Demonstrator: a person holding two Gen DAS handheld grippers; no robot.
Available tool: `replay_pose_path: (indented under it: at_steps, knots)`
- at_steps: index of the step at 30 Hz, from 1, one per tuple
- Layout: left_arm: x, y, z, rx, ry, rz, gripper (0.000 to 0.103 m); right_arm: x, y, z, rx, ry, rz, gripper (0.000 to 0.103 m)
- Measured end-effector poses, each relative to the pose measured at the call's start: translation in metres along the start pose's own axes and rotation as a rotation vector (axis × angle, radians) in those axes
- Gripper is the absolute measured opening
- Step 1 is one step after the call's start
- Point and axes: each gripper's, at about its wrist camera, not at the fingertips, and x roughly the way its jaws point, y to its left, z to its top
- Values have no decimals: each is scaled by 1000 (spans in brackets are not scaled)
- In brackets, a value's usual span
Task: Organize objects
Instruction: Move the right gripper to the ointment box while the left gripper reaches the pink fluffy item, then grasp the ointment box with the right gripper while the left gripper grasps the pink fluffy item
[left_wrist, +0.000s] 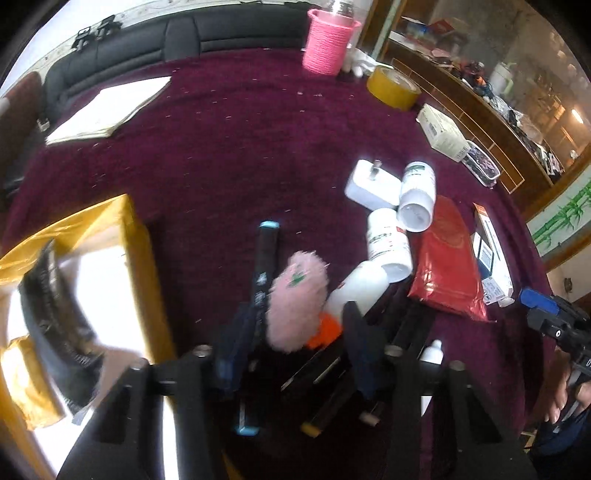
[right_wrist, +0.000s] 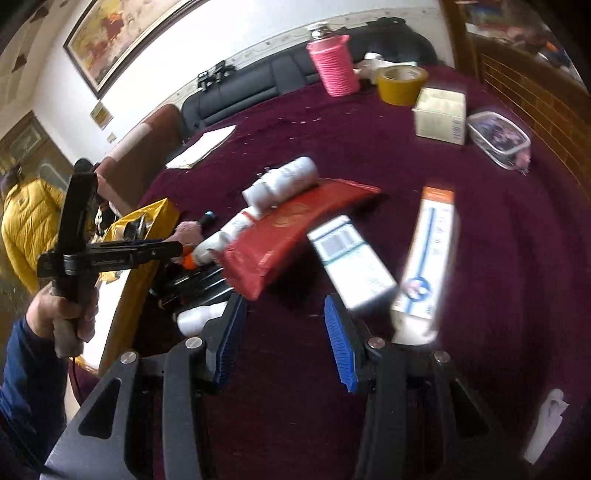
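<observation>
- Fingers of the left gripper (left_wrist: 295, 332) stand apart on either side of a pink fluffy toy (left_wrist: 295, 306); whether the pads press it or only flank it cannot be told, since that view is blurred.
- Right gripper (right_wrist: 282, 343) is spread wide with nothing between its blue pads, hovering over bare maroon cloth (left_wrist: 229, 147).
- Progress, as a judgement: early. The yellow-sided box (left_wrist: 140, 258) beside the toy, toward the left gripper's left, already holds a dark brush-like thing (left_wrist: 55, 314), while most items lie loose on the cloth.
- Pink fluffy toy: soft, shaggy, pale pink with a small green mark. It sits in the clutter just next to the box, with a black marker with a light blue cap (left_wrist: 264, 266) between them.
- Touching or just beside the toy on its far side from the box: a white bottle with an orange cap (left_wrist: 354, 288), and two more white bottles (left_wrist: 417, 195) lying on their sides by a white plug adapter (left_wrist: 369, 184).
- Farther from the box: a red packet (left_wrist: 447, 258), then flat cartons (right_wrist: 351, 254) and a tall orange-topped carton (right_wrist: 428, 254).
- Well apart from the box, at the cloth's far edge: a pink woven holder (left_wrist: 325, 44), a roll of yellow tape (left_wrist: 391, 88), a cream carton (left_wrist: 443, 133), a clear pouch (right_wrist: 498, 138) and a white booklet (left_wrist: 110, 107).
</observation>
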Motion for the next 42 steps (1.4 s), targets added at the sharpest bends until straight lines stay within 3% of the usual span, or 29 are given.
replay_pose_path:
  at_steps: [4,10,16,19,22,27,30,32,37,42]
  knots:
    - [12,-16,5,39,-5,44,20,-3,-17,3,31,-14,-21,42]
    - [30,-21,10,39,7,81,20,-7,-46,9,102,-21,-100,42]
    - [29,-17,8,8,-17,44,20,7,-77,27,152,6,-206,42]
    - [18,-14,5,-30,-35,-18,20,25,-86,36,176,41,-245,42]
    - [8,-14,3,-42,-50,-60,20,44,-85,43,143,73,-286,46]
    - [7,-16,2,-48,-48,-67,20,59,-74,51,51,85,-400,46]
    - [9,-15,1,-54,-46,-63,20,64,-65,47,-40,105,-470,38]
    - [8,-14,-1,-63,-52,-70,20,60,-67,44,-51,106,-471,26]
    - [-5,-12,-5,-90,-83,-98,20,31,-77,33,5,51,-378,26]
    - [-28,-14,-10,-105,-136,-154,20,-5,-60,26,11,-31,-292,26]
